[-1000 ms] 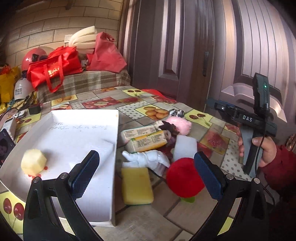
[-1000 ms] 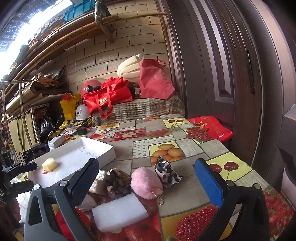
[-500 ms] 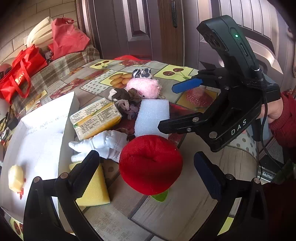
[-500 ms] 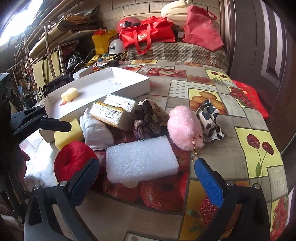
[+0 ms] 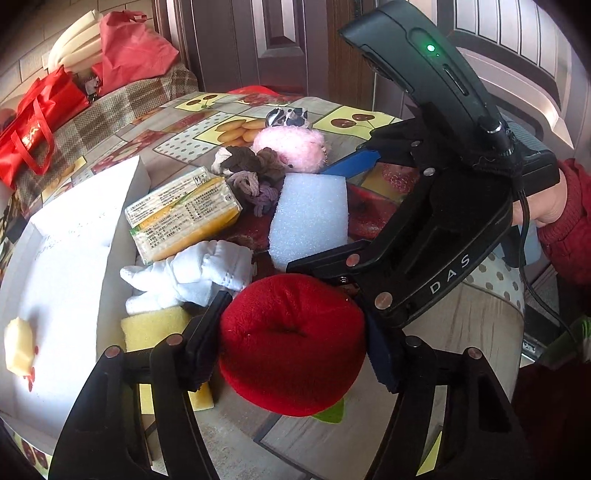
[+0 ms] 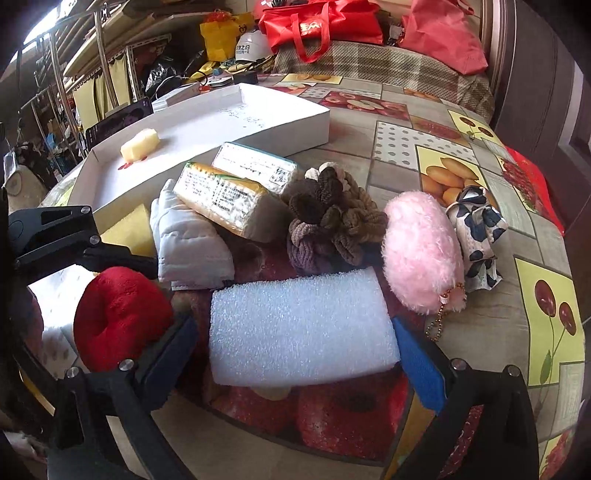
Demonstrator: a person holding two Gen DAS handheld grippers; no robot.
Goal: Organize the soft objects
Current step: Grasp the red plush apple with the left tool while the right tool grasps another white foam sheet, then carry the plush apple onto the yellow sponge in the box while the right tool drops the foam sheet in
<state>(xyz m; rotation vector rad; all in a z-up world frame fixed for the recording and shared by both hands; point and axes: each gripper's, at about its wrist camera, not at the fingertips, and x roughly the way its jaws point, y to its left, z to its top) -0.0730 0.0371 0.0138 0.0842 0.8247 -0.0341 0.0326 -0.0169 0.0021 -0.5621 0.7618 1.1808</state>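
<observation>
My left gripper (image 5: 291, 343) is shut on a red plush apple (image 5: 291, 343), its fingers pressing both sides; the apple also shows in the right wrist view (image 6: 118, 317). My right gripper (image 6: 295, 350) has its jaws around a white foam block (image 6: 299, 328), which lies on the table and also shows in the left wrist view (image 5: 310, 218); I cannot tell whether they press it. A white glove (image 5: 195, 273), yellow sponge (image 5: 155, 328), two wrapped packs (image 6: 225, 199), knitted scrunchies (image 6: 332, 221), a pink pompom (image 6: 421, 251) and a spotted cloth (image 6: 476, 229) lie around.
A white shallow box (image 6: 288, 118) stands at the left with a pale yellow piece (image 6: 140, 144) inside. Red bags (image 6: 317, 22) sit on a checked bench behind. A dark door (image 5: 280, 40) stands past the table's far edge.
My left gripper moved forward and closed on the red plush apple. My right gripper came down and closer, its jaws narrowing around the white foam block.
</observation>
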